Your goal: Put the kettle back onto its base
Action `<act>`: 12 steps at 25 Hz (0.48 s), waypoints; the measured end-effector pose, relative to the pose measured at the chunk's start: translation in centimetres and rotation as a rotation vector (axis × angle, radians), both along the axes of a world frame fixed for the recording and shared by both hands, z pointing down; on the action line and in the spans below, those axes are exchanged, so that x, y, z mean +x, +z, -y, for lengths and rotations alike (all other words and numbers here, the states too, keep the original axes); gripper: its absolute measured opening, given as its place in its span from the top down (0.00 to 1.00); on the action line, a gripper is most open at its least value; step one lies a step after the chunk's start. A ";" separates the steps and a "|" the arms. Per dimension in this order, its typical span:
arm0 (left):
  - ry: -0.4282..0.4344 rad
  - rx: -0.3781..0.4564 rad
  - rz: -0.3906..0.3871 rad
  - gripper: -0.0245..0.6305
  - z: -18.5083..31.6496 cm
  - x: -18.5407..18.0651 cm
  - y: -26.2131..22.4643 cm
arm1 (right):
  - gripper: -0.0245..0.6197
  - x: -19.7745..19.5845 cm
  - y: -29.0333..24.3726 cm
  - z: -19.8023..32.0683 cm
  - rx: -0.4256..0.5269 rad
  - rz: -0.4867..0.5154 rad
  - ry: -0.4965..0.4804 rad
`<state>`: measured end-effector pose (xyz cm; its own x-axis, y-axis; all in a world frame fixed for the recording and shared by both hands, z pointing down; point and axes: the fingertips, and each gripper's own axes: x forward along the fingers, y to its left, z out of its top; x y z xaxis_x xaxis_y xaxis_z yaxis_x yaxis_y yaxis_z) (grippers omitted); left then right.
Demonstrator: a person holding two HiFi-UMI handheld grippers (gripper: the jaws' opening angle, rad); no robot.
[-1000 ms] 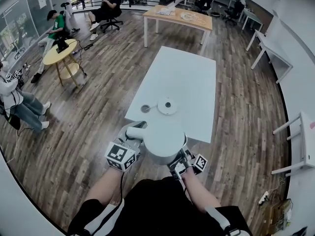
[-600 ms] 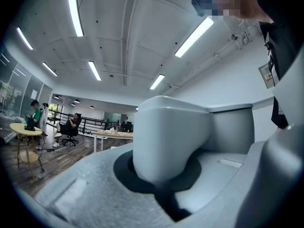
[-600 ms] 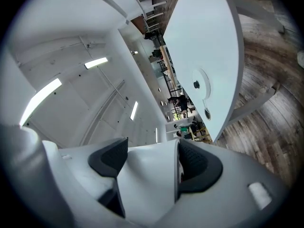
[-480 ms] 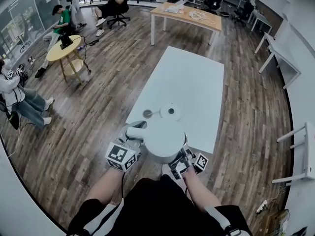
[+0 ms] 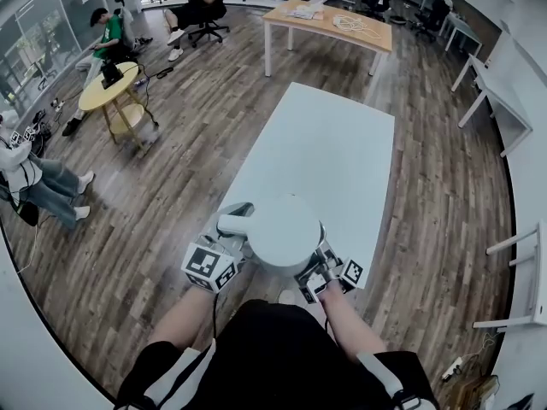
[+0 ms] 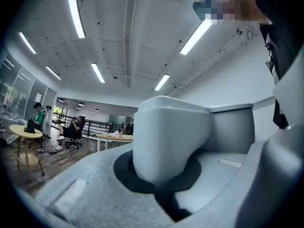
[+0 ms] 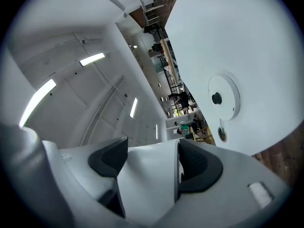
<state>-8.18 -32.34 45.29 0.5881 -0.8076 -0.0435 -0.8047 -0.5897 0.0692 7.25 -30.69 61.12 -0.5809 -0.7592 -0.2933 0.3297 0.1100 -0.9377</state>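
Carrying step, as I judge it — the left gripper (image 5: 224, 250) is clamped on the handle of the kettle (image 5: 282, 233), and the right gripper (image 5: 318, 267) pinches its body, holding it aloft near the base (image 7: 224, 98) — next, centre it above the base and lower it upright.

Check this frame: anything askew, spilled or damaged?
Nothing stands out. The kettle is upright, gripped by the left gripper and right gripper, not yet on its base. The base lies flat on the white table. No spill is visible.
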 end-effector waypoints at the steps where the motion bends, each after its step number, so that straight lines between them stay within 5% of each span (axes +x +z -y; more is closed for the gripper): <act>1: -0.005 0.001 -0.001 0.96 0.7 0.2 0.0 | 0.44 0.2 0.0 0.7 0.001 0.001 -0.004; 12: -0.084 0.022 -0.027 0.96 5.4 1.7 0.1 | 0.45 2.3 -0.1 6.1 0.005 -0.016 -0.059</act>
<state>-6.49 -37.69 45.39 0.5163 -0.8530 -0.0767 -0.8496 -0.5214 0.0791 9.56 -36.77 61.06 -0.6295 -0.7219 -0.2874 0.3212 0.0951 -0.9422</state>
